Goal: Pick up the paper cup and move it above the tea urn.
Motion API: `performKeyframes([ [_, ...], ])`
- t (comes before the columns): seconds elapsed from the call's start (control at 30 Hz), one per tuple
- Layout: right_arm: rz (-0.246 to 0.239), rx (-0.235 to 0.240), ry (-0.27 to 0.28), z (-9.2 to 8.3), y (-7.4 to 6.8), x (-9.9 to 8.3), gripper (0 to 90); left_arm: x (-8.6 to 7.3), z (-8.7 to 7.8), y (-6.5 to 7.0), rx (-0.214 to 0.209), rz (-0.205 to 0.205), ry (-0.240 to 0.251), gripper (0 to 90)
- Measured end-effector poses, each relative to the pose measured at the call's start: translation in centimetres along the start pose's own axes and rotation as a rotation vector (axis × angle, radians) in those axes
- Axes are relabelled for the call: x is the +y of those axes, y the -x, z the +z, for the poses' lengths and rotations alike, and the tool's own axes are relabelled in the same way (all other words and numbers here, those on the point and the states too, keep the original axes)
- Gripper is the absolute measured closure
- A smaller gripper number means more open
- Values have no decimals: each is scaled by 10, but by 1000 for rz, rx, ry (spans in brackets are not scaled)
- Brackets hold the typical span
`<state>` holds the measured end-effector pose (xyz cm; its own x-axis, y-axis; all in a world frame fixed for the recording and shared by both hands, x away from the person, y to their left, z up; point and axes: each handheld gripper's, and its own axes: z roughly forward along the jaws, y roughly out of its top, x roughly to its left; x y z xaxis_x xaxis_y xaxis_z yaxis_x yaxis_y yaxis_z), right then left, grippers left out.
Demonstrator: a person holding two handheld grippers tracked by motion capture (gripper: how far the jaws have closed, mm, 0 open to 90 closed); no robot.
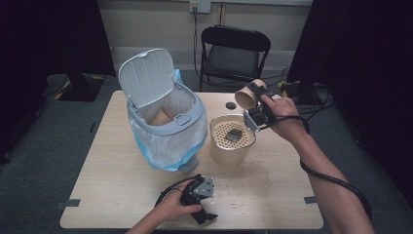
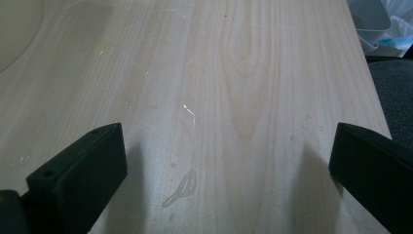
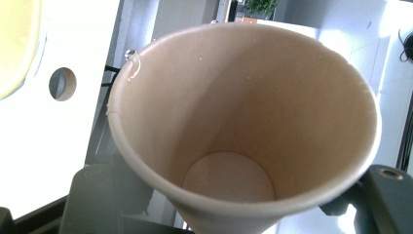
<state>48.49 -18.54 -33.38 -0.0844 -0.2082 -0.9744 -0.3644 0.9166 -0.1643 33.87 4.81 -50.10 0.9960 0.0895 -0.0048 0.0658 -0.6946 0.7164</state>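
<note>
Above the right half of the table (image 1: 122,195), toward its far edge, the right gripper (image 1: 255,109) holds a brown paper cup (image 1: 249,95) clamped between its jaws, lifted clear of the tabletop and tipped so its open mouth faces left. Seen along that gripper's own jaws, the cup (image 3: 243,131) is empty, its pale round bottom showing, and a black jaw presses on it from either side. Just below it stands a tan bucket (image 1: 231,151) topped with a perforated strainer, a small dark lump lying on the holes. Left of the bucket, on the far left part of the table, sits a grey bin (image 1: 168,122) lined with a blue bag, its lid swung up and another brown cup lying inside. A small dark disc (image 1: 230,105) lies near the far edge. At the near edge the left gripper (image 1: 199,195) rests low in the person's hand, its jaws spread wide with only bare, wet-flecked wood between them
</note>
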Motion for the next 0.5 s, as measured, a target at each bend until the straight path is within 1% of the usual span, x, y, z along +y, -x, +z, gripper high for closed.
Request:
performKeyframes([
  [0.03, 2, 3, -1, 0, -1, 1, 312, 0, 0, 1, 1, -11, 6, 0],
  [0.07, -15, -2, -2, 0, -1, 1, 311, 0, 0, 0, 1, -7, 5, 0],
  [0.1, -11, 0, -3, 0, -1, 2, 311, 0, 0, 1, 1, -11, 6, 0],
  [0.13, -2, 14, 3, 1, -1, 2, 311, 0, 0, 1, 1, -11, 6, 0],
  [0.17, 9, 20, -2, 1, -2, 2, 310, 0, 0, 1, 1, -11, 7, 0],
  [0.2, 38, 35, 3, 1, -1, 1, 309, 0, 0, 1, 1, -11, 7, 0],
  [0.23, 73, 54, 9, 2, -1, 1, 309, 0, 0, 1, 1, -10, 6, 0],
  [0.27, 145, 88, 17, 2, 0, -1, 309, 0, 0, 0, 0, -6, 3, 0],
  [0.3, 192, 112, 22, 3, 1, -3, 309, 0, 0, 0, 1, -3, 2, 0],
  [0.33, 248, 137, 25, 3, 1, -5, 309, 0, 0, 1, 1, -11, 7, 0],
  [0.37, 298, 161, 36, 4, 1, -7, 309, 0, 0, 0, 1, -5, 5, 0],
  [0.4, 358, 191, 44, 5, 2, -9, 309, 0, 0, 0, 0, -2, 1, 0],
  [0.43, 411, 215, 52, 6, 2, -11, 309, 0, 0, 1, 1, -11, 6, 0],
  [0.47, 469, 238, 57, 6, 2, -13, 309, 0, 0, 0, 1, -5, 4, 0],
  [0.5, 520, 263, 67, 7, 3, -16, 309, 0, 0, 1, 2, -11, 4, 0],
])
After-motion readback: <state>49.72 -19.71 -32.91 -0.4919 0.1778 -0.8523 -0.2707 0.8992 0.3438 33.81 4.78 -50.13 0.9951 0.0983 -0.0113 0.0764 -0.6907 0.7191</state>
